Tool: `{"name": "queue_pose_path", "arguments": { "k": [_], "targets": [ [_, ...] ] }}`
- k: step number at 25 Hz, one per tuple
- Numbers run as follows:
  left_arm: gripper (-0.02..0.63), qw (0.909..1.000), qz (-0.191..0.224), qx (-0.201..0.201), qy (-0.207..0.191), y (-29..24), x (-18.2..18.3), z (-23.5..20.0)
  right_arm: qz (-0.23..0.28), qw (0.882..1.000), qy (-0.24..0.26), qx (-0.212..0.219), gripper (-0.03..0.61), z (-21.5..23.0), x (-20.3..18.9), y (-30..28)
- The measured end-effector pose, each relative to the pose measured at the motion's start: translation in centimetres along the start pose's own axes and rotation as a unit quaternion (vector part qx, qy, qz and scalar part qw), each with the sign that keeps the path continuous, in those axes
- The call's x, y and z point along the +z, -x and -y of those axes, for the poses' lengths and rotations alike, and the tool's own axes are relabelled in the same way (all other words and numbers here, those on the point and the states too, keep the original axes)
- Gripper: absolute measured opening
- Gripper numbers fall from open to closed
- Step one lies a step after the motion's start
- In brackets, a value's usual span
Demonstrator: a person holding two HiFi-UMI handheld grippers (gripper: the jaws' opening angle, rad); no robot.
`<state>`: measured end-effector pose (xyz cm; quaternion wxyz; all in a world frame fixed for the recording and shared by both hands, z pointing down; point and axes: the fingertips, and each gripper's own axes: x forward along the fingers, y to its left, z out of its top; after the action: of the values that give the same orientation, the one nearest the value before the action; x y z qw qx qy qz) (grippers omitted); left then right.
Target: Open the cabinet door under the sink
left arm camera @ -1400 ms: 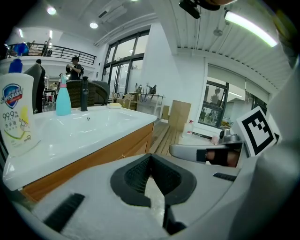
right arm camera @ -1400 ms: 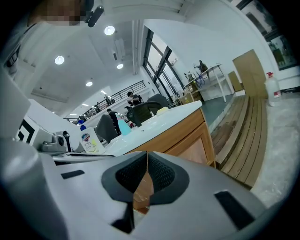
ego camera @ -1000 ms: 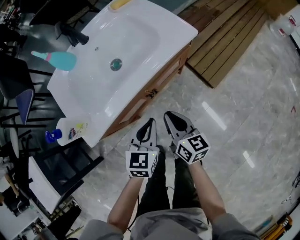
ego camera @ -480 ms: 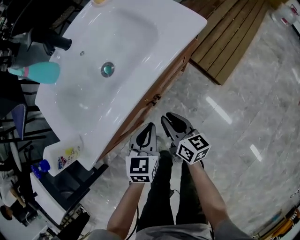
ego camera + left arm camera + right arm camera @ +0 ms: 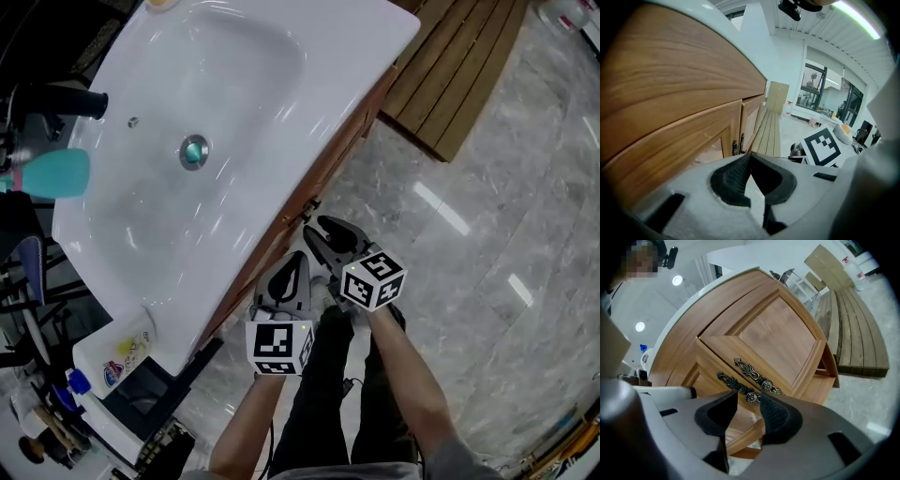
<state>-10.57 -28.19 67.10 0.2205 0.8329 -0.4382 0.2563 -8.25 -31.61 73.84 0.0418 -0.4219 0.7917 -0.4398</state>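
Note:
A wooden cabinet [image 5: 330,155] stands under the white sink [image 5: 225,141]. Its two doors [image 5: 776,336] are closed and carry ornate dark metal handles [image 5: 757,376] side by side at the centre seam, also visible as handles [image 5: 307,208] from above. My right gripper [image 5: 316,229] points at them from just in front. The jaws of the right gripper [image 5: 749,400] are opening, and the left handle's lower knob [image 5: 751,397] shows just beyond the gap, untouched. My left gripper [image 5: 299,256] hangs beside the right one, shut on nothing. In its own view the left gripper [image 5: 749,158] faces along the cabinet front.
On the sink's rim stand a black faucet [image 5: 61,101], a teal bottle [image 5: 47,172] and a white soap bottle [image 5: 112,354]. A wooden slatted platform [image 5: 459,66] lies on the marble floor [image 5: 506,244] to the cabinet's right. The person's legs [image 5: 347,394] are below the grippers.
Both grippers have sunk and moved closer to the cabinet front. The right gripper's jaws, shut a second ago, have spread apart in front of the handles.

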Motion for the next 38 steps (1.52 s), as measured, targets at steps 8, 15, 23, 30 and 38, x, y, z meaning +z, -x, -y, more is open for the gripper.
{"name": "queue_pose_path", "arguments": {
  "k": [8,15,23,30,38],
  "targets": [
    [0.008,0.9999,-0.009,-0.008,-0.003,-0.3,-0.8,-0.5,0.002,1.000,0.010,0.009,0.136,0.7,-0.5,-2.0],
    [0.008,0.9998,-0.018,-0.001,0.000,0.1,-1.5,-0.5,0.012,1.000,0.024,0.014,0.087,0.6,-0.4,-2.0],
    [0.008,0.9998,-0.019,0.009,0.006,0.3,-1.6,0.3,0.007,1.000,0.024,0.016,0.086,0.7,-0.4,-2.0],
    [0.008,0.9994,-0.021,0.026,0.012,0.9,-1.9,1.2,0.002,1.000,0.026,0.009,0.084,0.8,-0.6,-1.2],
    [0.008,0.9973,-0.018,0.064,0.033,1.8,-2.6,2.5,0.016,1.000,0.014,-0.003,0.084,1.0,-1.6,1.9]
  ]
}}
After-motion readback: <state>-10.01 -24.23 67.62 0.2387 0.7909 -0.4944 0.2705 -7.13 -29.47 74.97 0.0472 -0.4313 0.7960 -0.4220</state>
